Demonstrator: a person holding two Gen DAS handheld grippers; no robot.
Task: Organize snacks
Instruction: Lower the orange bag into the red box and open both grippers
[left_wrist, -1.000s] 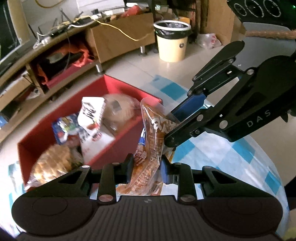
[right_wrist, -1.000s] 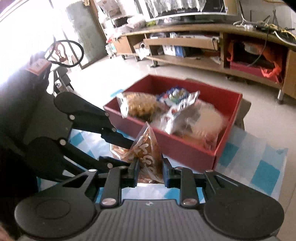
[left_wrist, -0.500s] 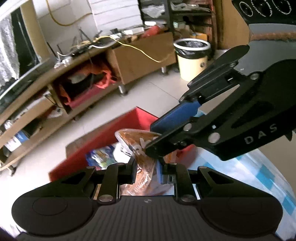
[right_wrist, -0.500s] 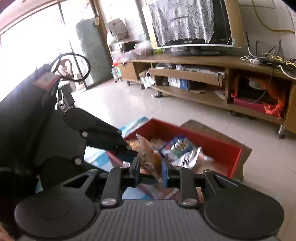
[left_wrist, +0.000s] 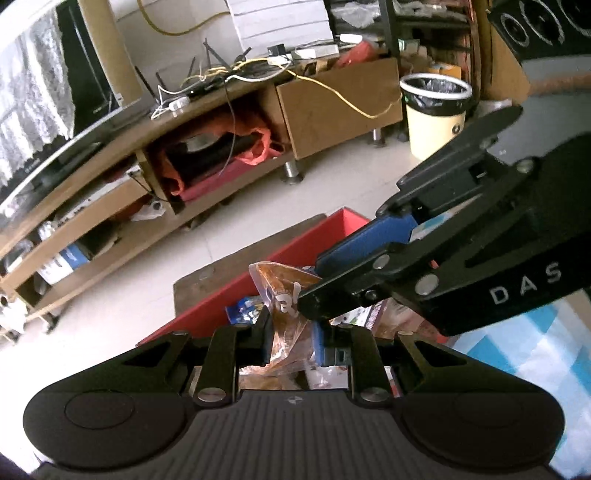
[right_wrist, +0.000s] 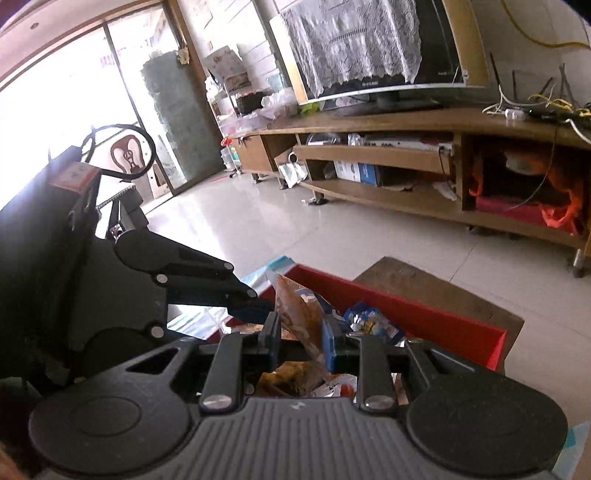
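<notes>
Both grippers hold one orange-brown snack bag (left_wrist: 284, 328) above the red box (left_wrist: 258, 275). My left gripper (left_wrist: 291, 339) is shut on the bag's lower part. My right gripper (right_wrist: 301, 338) is shut on the same bag (right_wrist: 299, 317) from the other side; it shows in the left wrist view as the black arm with blue pads (left_wrist: 354, 247) pinching the bag's top. The red box (right_wrist: 424, 319) holds several other snack packets, among them a blue one (right_wrist: 373, 321). The bag hangs upright, lifted over the box's near side.
A long wooden TV bench (left_wrist: 147, 177) runs behind the box, with cables on top and red cloth in a shelf. A cream waste bin (left_wrist: 434, 114) stands at the right. The blue-and-white checked cloth (left_wrist: 535, 354) lies under the box. A cardboard flap (right_wrist: 443, 291) sticks out beyond the box.
Both grippers have risen and tilted up with the bag. The box has dropped low in both views, and the bag now hangs higher over it.
</notes>
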